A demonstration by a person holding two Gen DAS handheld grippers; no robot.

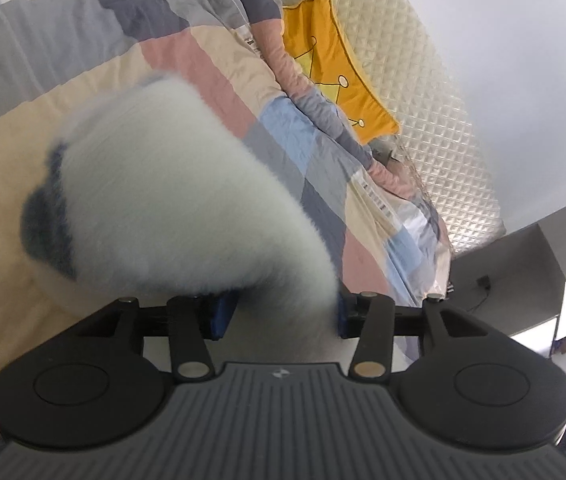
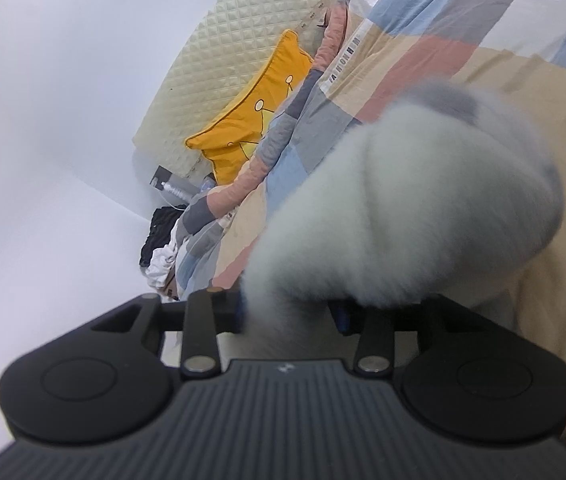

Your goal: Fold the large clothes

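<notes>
Left view: fluffy white garment (image 1: 171, 184), dark blue trim at its left end, blurred, bulking just above and ahead of the left gripper (image 1: 279, 314). Fleece spilling down between the two blue pads (image 1: 225, 316); right pad mostly buried in pile, left pad showing a sliver of clear face. Jaws part-way apart, fabric in the gap; firm pinch or loose drape not discernible. Under the garment, patchwork quilt (image 1: 83, 32) spread across the bed, cream panel nearest. Yellow crown cushion (image 1: 335, 68) at the quilt's far edge, against a cream quilted headboard (image 1: 423, 92).

Right view: pile of dark and white clothes (image 2: 161, 246) at the bed's left edge. Cushion (image 2: 243, 128) and headboard (image 2: 219, 76) behind it. Same garment (image 2: 415, 208) right of centre, grey-blue trim on top, hanging over the right gripper (image 2: 289, 314). Fleece filling the gap between the jaws, pads nearly hidden; clamped or released, cannot tell. Quilt (image 2: 443, 16) beneath and beyond.
</notes>
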